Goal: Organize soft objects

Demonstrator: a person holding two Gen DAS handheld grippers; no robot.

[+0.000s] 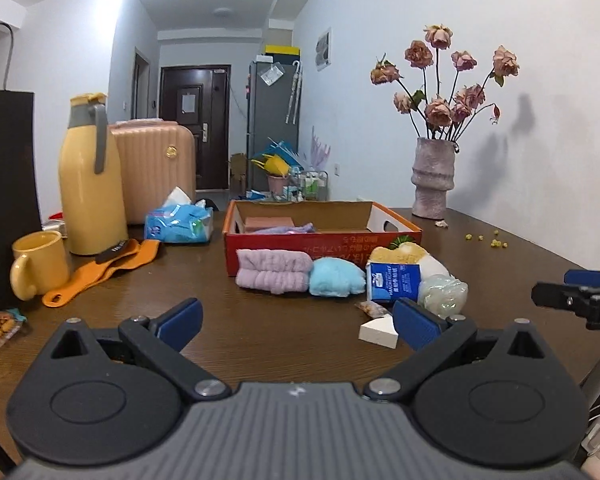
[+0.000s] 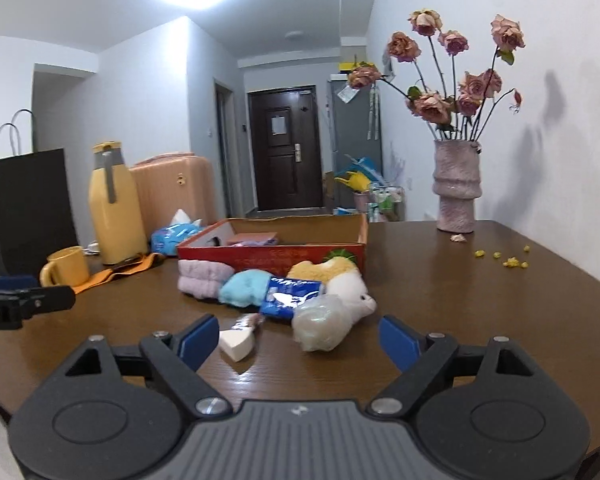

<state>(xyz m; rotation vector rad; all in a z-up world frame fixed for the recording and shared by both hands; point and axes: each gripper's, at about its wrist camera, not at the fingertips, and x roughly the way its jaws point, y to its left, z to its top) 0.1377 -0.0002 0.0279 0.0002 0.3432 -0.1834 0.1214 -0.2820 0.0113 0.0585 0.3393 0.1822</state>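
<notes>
Both claws are spread wide with nothing in them, left claw (image 1: 296, 322) and right claw (image 2: 300, 342) hanging just over the desk (image 1: 220, 320). Right ahead sit a white wedge (image 2: 236, 344) and a clear bag (image 2: 320, 326), then the pink towel (image 1: 272, 270), blue cloth (image 1: 334, 278), tissue pack (image 1: 392, 282) and plush (image 2: 340, 280), all bunched against the red box (image 1: 300, 246).
</notes>
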